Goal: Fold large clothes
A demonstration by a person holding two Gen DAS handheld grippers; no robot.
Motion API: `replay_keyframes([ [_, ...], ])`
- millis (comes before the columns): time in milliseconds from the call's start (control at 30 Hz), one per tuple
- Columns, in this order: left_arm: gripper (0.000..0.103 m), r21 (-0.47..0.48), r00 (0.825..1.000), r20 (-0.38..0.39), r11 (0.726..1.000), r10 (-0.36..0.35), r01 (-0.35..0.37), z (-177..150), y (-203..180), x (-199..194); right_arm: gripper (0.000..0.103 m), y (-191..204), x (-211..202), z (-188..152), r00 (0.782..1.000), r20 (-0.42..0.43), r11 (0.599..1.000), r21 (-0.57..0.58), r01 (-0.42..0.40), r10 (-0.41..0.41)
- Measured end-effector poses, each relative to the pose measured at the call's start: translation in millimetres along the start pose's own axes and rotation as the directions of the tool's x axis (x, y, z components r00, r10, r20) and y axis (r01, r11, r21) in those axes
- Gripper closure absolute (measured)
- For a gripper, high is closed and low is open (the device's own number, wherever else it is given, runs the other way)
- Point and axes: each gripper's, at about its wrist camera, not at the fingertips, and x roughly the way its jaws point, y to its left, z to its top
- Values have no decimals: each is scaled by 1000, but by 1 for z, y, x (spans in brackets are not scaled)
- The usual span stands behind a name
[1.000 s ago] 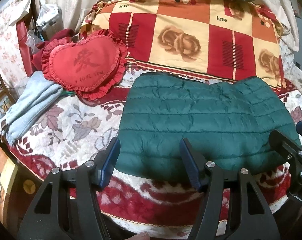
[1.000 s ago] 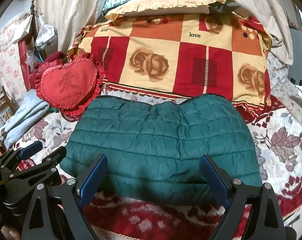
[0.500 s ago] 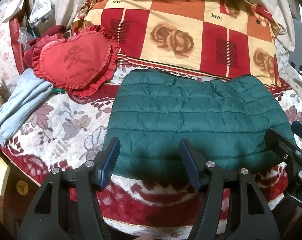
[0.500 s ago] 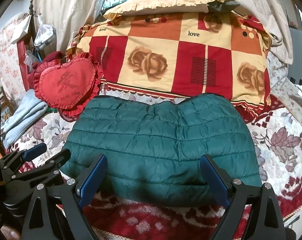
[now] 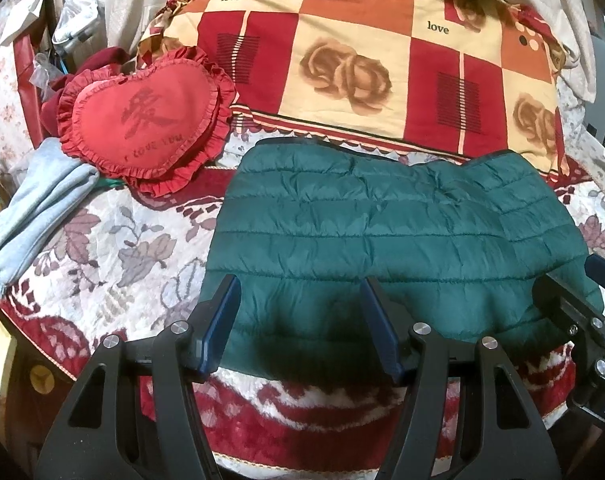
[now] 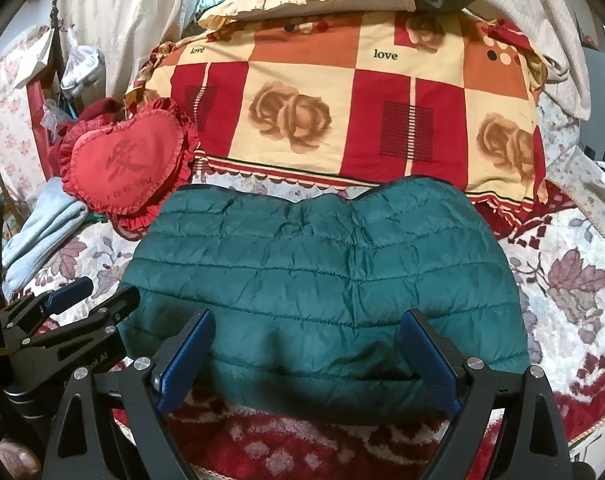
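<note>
Lying flat on the bed (image 5: pixel 114 248) as a compact quilted rectangle, green puffer jacket (image 5: pixel 386 240) with no sleeves sticking out, near edge toward the cameras and far edge just short of the patchwork pillow (image 5: pixel 382 80); probably sitting mostly folded, with perhaps one more fold across or simple tidying left. Hovering just above the near edge at the jacket's left half, left gripper (image 5: pixel 302 328), jaws spread wide and holding nothing. Hovering likewise over the near edge further right, right gripper (image 6: pixel 306 356), jaws wide apart, empty, fingers pointing forward over the fabric.
</note>
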Motion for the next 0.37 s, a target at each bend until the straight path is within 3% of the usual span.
replay_keyframes([
  [367,41,-35,1000,11,999,-10,10,5,13,12,11,-10,8,2,1000,-18,1000,17,7,-7],
])
